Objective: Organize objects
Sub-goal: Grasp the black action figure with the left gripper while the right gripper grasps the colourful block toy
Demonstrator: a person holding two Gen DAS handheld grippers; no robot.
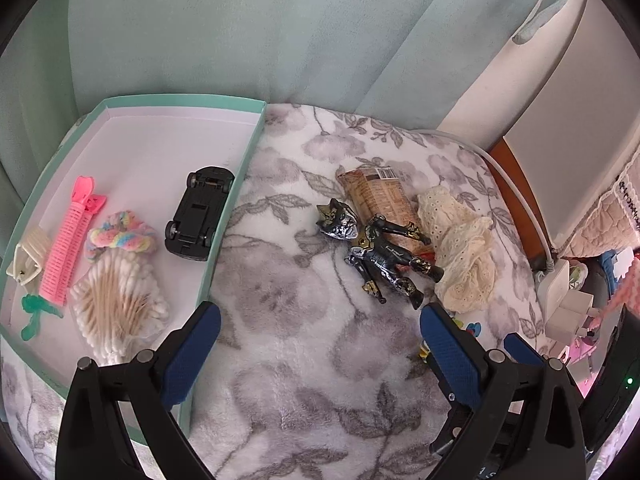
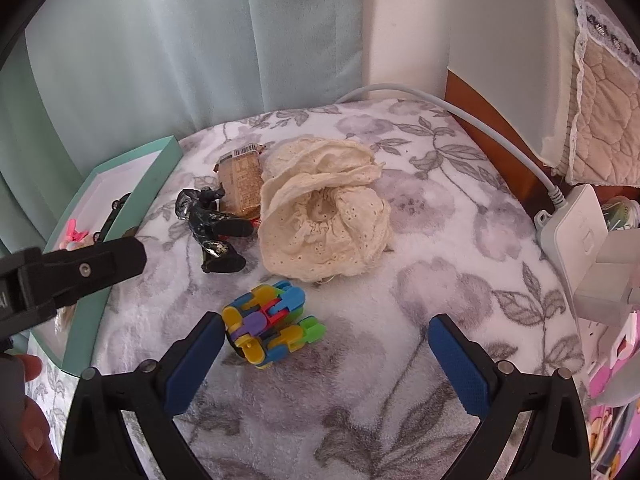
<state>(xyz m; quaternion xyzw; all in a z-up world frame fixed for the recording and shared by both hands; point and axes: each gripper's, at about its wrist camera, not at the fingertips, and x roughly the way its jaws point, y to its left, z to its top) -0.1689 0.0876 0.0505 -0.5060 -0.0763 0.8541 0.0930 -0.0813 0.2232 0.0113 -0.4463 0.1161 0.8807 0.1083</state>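
1. The left gripper [image 1: 320,320] hovers spread and empty over the grey-flowered fleece blanket [image 1: 304,360].
2. The right gripper [image 2: 324,332] is also spread, holding nothing; the multicoloured plastic block toy [image 2: 270,326] lies just beside its left finger.
3. The black and gold action figure [image 1: 376,252] lies at 1 o'clock of the left gripper, touching the cream lace fabric bundle [image 1: 460,252].
4. The shallow mint-green cardboard tray [image 1: 224,216], at 10 o'clock, holds an upturned black toy car [image 1: 198,212].

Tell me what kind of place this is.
Probably a bedroom at home: a fleecy floral blanket covers the soft surface, pale curtains hang behind it, and a quilted lace-edged cover lies to the right beside a white power strip.
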